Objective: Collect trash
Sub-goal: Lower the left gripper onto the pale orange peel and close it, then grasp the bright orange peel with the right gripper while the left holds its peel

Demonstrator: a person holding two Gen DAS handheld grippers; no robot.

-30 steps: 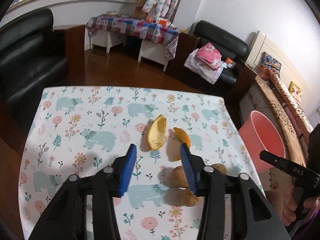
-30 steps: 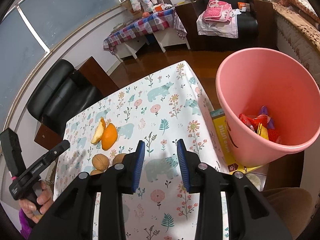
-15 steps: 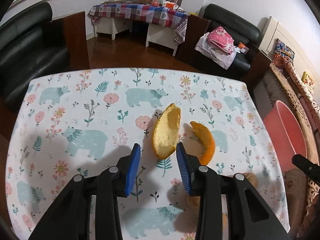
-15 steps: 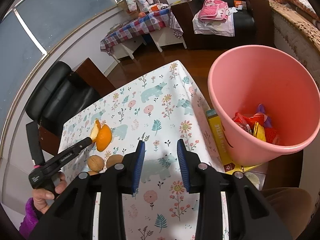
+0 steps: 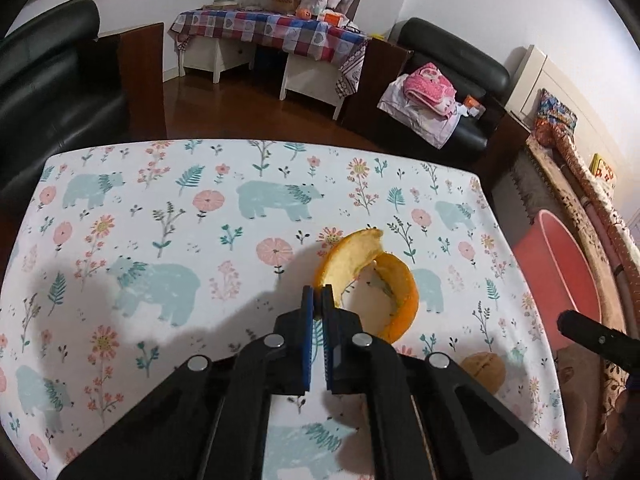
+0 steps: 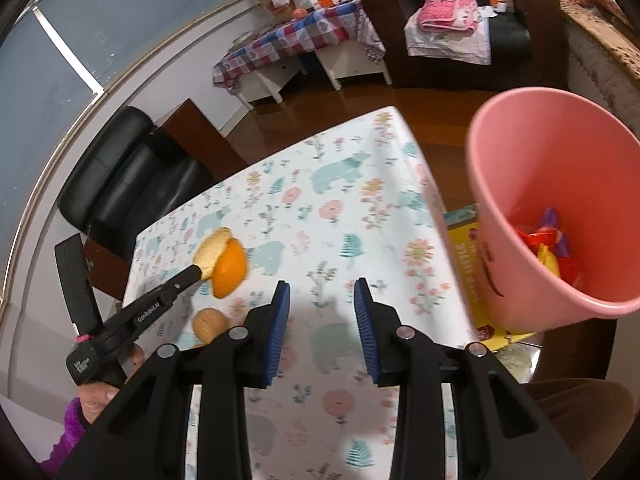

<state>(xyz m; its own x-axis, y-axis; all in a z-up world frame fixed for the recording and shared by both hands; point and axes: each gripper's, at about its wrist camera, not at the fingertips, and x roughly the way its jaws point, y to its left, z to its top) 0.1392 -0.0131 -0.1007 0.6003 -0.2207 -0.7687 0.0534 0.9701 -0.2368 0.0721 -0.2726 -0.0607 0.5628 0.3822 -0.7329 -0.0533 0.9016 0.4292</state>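
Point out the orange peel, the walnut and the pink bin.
orange peel (image 5: 398, 292): left wrist view, on its orange outer rind.
walnut (image 6: 209, 320): right wrist view, middle of the shell.
pink bin (image 6: 516, 152): right wrist view, on its inner wall.

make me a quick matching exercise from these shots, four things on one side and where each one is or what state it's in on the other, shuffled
Things:
1. orange peel
2. walnut
3. pink bin
4. right gripper

States or places:
A. open, holding nothing
B. beside the table, off its right edge, with colourful wrappers inside
C. pinched at its edge by the left gripper
D. lying loose on the tablecloth, near the peels

Pairs: 1-C, 2-D, 3-B, 4-A
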